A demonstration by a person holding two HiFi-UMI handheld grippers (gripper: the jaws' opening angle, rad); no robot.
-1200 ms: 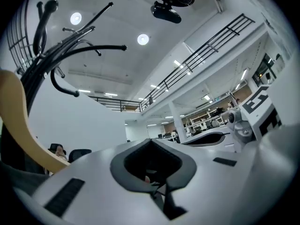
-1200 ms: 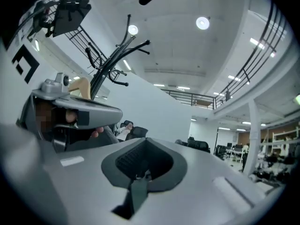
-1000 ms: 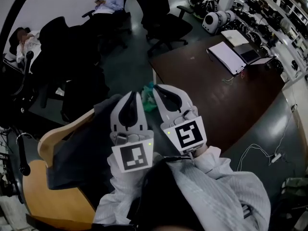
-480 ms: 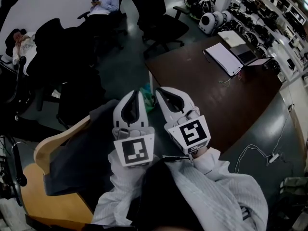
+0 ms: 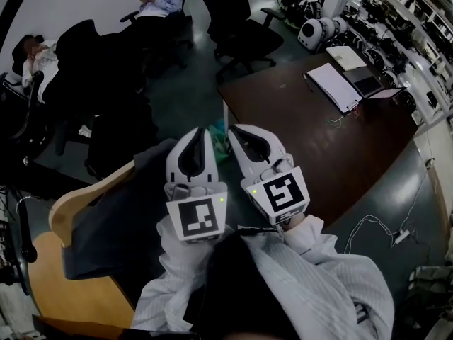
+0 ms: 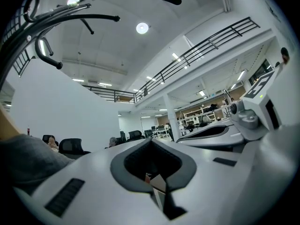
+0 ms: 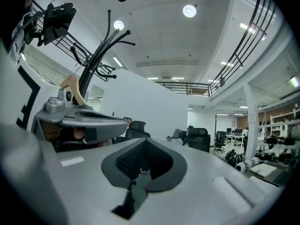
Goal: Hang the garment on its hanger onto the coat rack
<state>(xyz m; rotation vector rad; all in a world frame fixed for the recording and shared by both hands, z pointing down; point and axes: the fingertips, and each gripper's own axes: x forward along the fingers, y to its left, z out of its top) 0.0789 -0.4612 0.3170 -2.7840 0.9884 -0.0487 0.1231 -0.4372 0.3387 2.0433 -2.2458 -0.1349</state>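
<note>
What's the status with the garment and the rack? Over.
Left gripper and right gripper shut, empty. Dark grey garment on pale wooden hanger beside left gripper, unheld. Black coat rack nearby; nothing seen blocking.

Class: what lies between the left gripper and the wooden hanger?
Head view: the dark grey fabric garment draped over the pale curved wooden hanger, beside the left gripper.

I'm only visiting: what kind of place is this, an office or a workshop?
Probably a robotics lab in a big open-plan office hall. Office chairs stand near a brown table with a laptop on it. What look like white robot parts sit on the floor by crowded shelves.
</note>
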